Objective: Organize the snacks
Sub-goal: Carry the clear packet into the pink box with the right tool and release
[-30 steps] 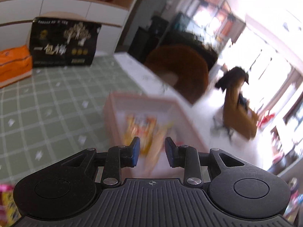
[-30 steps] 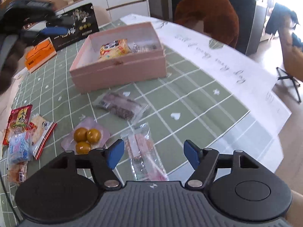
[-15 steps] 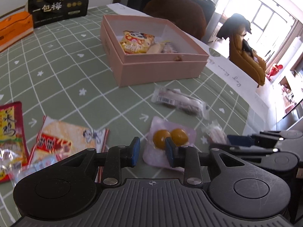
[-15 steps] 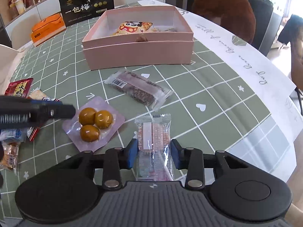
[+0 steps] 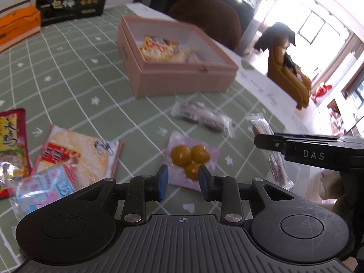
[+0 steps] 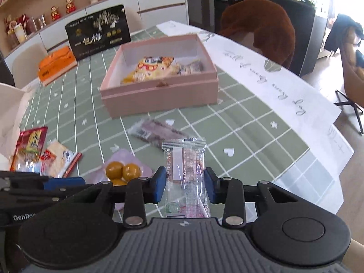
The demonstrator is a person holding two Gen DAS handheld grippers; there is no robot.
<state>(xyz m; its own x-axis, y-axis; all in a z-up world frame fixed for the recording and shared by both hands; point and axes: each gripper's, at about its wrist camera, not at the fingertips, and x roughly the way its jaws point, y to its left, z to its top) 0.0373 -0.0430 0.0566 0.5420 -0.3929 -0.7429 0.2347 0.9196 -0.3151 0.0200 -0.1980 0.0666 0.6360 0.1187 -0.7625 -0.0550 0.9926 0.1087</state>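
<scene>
Right wrist view first. See the right hand-held gripper point(image 6: 183, 187)? Pinches the clear packet point(image 6: 185, 159) by its long sides, and looks to lift it a bit off the counter point(image 6: 238, 122)

Yes. Looks slippery. Could slide out on the way to the pink box point(image 6: 159, 100)

Why slide?

Shiny wrap, thin sides, only a small grip near one end. Might droop or twist too

Where to put it?

Into the pink box, well ahead, past the purple packet point(image 6: 157, 132). Already holds some snacks, so aim for the bare part

Anything else to mind?

Could bump the box wall if carried too low. Could knock the purple packet as well

And the left hand-held gripper point(image 5: 183, 182)?

Narrow gap, holds nothing. Hangs just over the pack of yellow balls point(image 5: 190, 155), close beside the right one

So might crash together?

Maybe. Better to move one first, then the other. Also might squash the yellow balls if squeezed hard
</scene>
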